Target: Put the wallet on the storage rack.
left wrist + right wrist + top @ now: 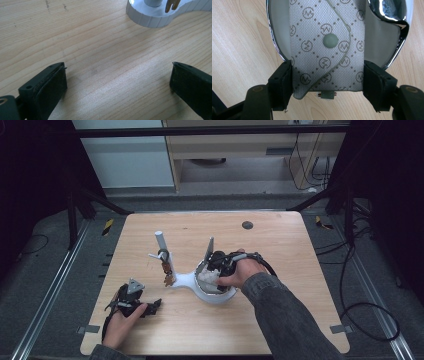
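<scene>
Your right gripper (328,82) grips grey patterned pouch (327,50) by its two sides, jaws closed on it, pouch lying in chrome-rimmed dish (398,53) of white stand (187,281) near table (280,320) centre. Step in hand, likely: placing pouch into dish or lifting it out; cannot tell which. Your left gripper (117,82) rests near table's front left corner, jaws spread wide, nothing between them. Stand's post (164,251) carries small hanging keys (167,275). Next move calls for steady vertical motion, clear of dish rim.
</scene>
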